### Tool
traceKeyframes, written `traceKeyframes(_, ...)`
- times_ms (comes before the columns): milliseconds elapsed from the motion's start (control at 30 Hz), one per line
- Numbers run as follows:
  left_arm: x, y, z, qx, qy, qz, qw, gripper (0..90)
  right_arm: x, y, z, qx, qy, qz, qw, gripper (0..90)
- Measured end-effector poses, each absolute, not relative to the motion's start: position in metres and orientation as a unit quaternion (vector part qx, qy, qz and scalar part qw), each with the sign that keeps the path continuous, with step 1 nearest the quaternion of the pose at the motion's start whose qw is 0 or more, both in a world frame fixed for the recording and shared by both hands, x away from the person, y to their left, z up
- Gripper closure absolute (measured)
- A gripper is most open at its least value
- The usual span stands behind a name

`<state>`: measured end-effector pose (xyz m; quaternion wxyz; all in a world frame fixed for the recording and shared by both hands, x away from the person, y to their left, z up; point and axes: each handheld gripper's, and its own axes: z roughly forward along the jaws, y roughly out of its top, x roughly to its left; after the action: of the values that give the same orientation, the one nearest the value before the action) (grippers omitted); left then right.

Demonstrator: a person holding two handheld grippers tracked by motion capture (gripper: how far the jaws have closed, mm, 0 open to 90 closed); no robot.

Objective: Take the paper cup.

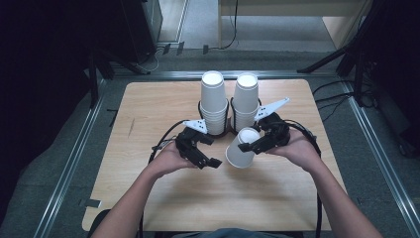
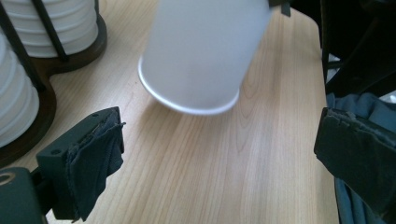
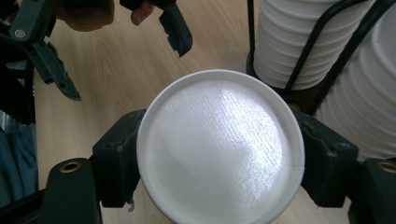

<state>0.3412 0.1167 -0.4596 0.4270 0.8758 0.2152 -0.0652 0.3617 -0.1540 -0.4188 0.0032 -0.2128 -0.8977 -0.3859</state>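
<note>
On the wooden table point(image 1: 163, 104), the right gripper point(image 1: 246, 147) pinches a white paper cup point(image 1: 241, 148) between its jaws, while the left gripper point(image 1: 213, 162) just beside it stands spread and empty.

Black grippers; cloth-padded fingers point(image 2: 95, 158); grey triangular plates; black cables

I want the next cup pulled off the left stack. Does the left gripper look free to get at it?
Probably yes. The left gripper is open with nothing between its jaws, and the left stack stands just beyond it across bare table. The cup held by the right gripper hangs off to the side.
</note>
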Motion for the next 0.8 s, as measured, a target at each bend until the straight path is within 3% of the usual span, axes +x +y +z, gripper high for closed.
traceKeyframes(800,0.34,0.109,-0.47,0.89,0.198,-0.071,0.405,1.7,0.352,-0.136,-0.445,-0.198,-0.893,-0.404,0.034,25.3)
